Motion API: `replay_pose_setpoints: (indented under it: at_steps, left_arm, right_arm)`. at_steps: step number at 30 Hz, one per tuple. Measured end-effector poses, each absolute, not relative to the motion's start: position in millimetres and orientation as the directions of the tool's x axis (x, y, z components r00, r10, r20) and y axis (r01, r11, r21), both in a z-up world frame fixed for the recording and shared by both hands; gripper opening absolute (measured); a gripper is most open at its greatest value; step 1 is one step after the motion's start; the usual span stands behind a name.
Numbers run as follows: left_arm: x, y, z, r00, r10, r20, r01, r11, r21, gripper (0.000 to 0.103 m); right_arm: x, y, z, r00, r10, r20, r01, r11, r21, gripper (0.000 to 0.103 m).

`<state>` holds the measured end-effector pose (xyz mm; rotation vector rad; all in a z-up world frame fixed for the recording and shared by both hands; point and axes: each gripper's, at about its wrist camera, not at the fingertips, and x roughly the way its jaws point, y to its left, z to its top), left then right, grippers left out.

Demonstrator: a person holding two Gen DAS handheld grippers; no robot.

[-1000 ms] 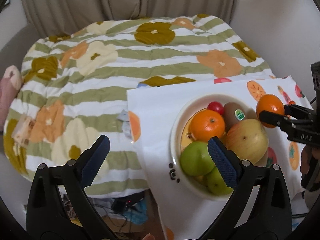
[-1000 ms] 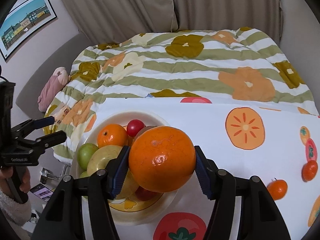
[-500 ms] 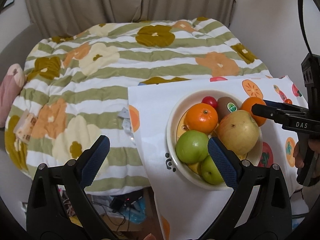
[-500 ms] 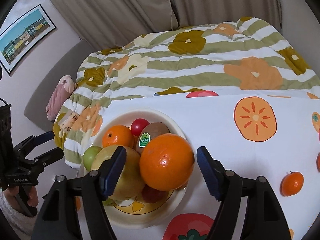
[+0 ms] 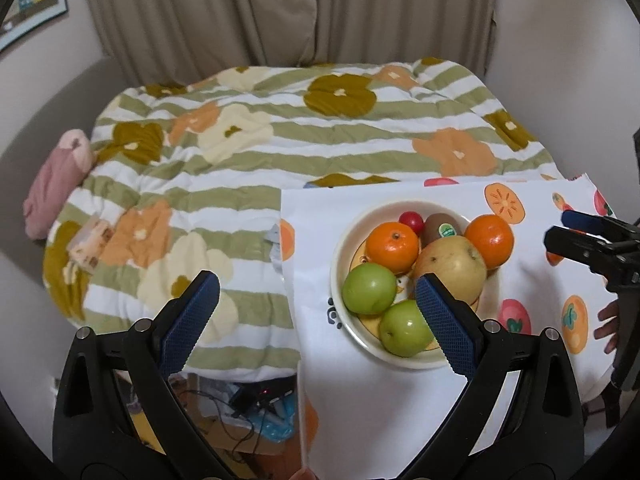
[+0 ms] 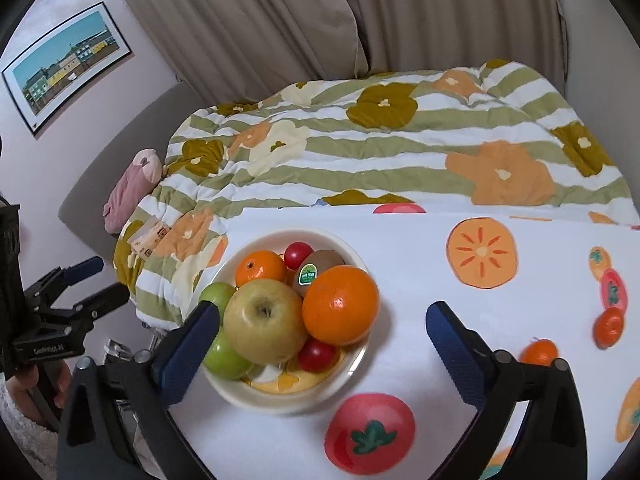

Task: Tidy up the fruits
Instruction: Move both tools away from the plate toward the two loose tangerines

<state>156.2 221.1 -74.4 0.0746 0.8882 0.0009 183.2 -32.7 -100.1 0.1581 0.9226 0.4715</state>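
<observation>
Right gripper [image 6: 322,330] has just been opening, jaws now spread wide, nothing between them. Left gripper [image 5: 318,306] spread too, empty. Big orange [image 6: 340,305] sits on the bowl's [image 6: 256,400] right rim, leaning on the apple [image 6: 265,323]. Looks perched, can't tell how well it's seated. Risk: a nudge rolls it onto the cloth [image 6: 520,320]. Small orange [image 6: 538,353] near right still out, or maybe just print.

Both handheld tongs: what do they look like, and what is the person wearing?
Each is a black plastic frame with silver pivot screws and two fingers faced with blue cross-hatched pads: left tongs, right tongs. White lettering marks the left tongs' body in the right wrist view. A fuzzy white sleeve covers the left wrist.
</observation>
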Motion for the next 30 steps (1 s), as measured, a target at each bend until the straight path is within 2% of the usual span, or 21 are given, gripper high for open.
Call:
replay_pose_setpoints:
  at_steps: [10, 16, 22, 30]
  left_arm:
    - [126.9, 155.5, -47.6, 0.672, 0.070, -0.737, 0.005, 0.995, 0.098, 0.103]
    - [121.4, 95.6, -44.2, 0.690, 0.021, -0.724, 0.055, 0.995, 0.081, 0.103]
    - [126.9, 31.7, -54.0, 0.687, -0.035, -0.726, 0.115, 0.992, 0.061, 0.103]
    - [138.8, -36.5, -82.2, 0.667, -0.103, -0.738, 0.185, 0.982, 0.030, 0.103]
  right_arm:
    - [152.2, -86.5, -70.9, 0.543, 0.390, -0.744, -0.341, 0.912, 0.229, 0.103]
    - [139.1, -141.8, -60.3, 0.587, 0.350, -0.730, -0.295, 0.932, 0.210, 0.103]
    - [128.6, -196.1, -58.2, 0.650, 0.219, -0.728, -0.213, 0.972, 0.102, 0.103]
    - [135.6, -252.4, -78.7, 0.632, 0.189, -0.752, -0.185, 0.978, 0.090, 0.103]
